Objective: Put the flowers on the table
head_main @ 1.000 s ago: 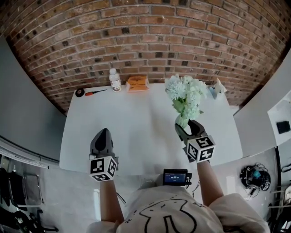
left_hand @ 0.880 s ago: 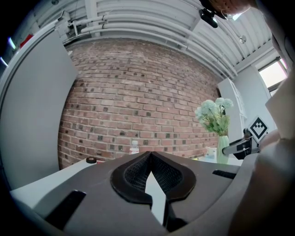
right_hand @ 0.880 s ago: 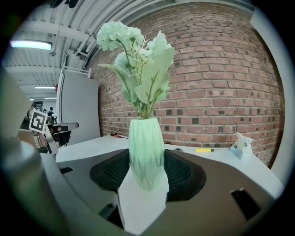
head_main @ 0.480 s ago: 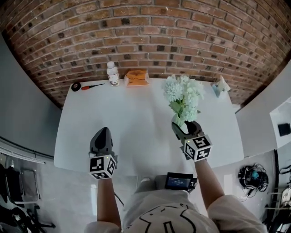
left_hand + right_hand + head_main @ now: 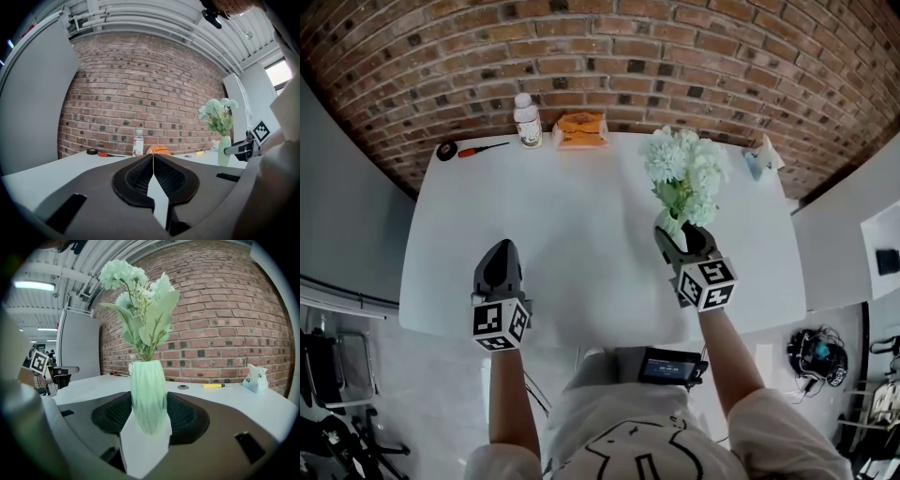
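Observation:
Pale green flowers [image 5: 684, 169] stand upright in a ribbed mint-green vase [image 5: 149, 397]. My right gripper [image 5: 680, 234] is shut on the vase, over the right half of the white table [image 5: 553, 234]; in the right gripper view the vase sits squeezed between the two dark pads [image 5: 187, 416], flowers [image 5: 140, 301] rising above. Whether the vase base touches the table I cannot tell. My left gripper [image 5: 499, 262] hovers near the table's front left, jaws shut with nothing in them. The left gripper view shows the vase [image 5: 224, 151] and flowers [image 5: 218, 112] at right.
Along the brick wall stand a white bottle [image 5: 526, 120], an orange packet [image 5: 581, 129], a roll of black tape [image 5: 445, 150] with a red-handled screwdriver [image 5: 480, 148], and a small pale-blue figure [image 5: 761, 159]. A yellow marker [image 5: 214, 386] and a small disc [image 5: 183, 387] lie far right.
My right gripper has carried the vase of flowers a little further over the table. The left gripper has shifted slightly left and toward the front edge, still shut.

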`<state>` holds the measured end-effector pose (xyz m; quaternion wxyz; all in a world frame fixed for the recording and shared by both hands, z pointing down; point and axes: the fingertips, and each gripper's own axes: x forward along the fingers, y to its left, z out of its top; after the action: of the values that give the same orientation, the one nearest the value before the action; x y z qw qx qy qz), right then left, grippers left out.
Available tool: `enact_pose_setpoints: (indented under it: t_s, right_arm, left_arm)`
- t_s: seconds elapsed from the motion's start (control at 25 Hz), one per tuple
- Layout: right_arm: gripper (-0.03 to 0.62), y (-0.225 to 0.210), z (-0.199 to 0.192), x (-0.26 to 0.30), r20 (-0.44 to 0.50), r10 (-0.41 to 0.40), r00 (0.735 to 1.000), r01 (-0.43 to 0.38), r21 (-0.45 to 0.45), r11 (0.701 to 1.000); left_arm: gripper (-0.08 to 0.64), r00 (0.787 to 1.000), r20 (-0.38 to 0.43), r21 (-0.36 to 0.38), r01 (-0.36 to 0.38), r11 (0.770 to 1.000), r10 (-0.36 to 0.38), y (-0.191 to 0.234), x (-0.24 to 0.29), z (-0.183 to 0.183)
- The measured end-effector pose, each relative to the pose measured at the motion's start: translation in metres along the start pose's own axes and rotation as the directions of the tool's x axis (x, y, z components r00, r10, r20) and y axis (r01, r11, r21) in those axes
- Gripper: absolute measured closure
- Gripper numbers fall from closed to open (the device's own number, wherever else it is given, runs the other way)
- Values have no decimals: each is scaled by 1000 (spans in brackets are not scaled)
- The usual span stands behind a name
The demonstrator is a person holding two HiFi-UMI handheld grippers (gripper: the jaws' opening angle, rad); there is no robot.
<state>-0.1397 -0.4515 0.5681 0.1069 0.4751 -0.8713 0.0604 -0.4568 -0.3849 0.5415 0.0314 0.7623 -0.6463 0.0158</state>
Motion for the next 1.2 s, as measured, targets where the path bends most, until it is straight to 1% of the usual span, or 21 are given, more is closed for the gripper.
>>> enact_pose_setpoints:
  t_s: [0.16, 0.32, 0.52, 0.72, 0.88, 1.2]
  right_arm:
    - [359, -4, -10, 6, -1, -12, 1000, 12, 1, 1000]
    - [359, -5, -18, 11, -7, -12, 1000, 12, -8, 1000]
    - [359, -10, -33, 17, -28, -34, 999, 34, -4, 999]
    - [359, -15, -33, 17, -2, -36, 999, 36, 22, 999]
    - [359, -15, -33, 17, 2, -40, 999, 40, 31, 999]
    - [359, -15, -34, 19, -35, -27, 999, 28, 36, 999]
  left_arm:
    - [548, 1000, 1, -11, -6, 1000, 6, 3, 2, -6]
    - [548, 1000, 5, -9, 1, 1000, -1, 4, 8, -8]
    - [548, 1000, 7, -13, 8, 1000, -7, 3, 15, -9]
    - [548, 1000, 2, -14, 18, 1000, -18, 0, 23, -6]
    - [548, 1000, -7, -28, 17, 999, -17, -2, 26, -6]
    - [548, 999, -31, -49, 7, 999, -8, -4, 23, 1]
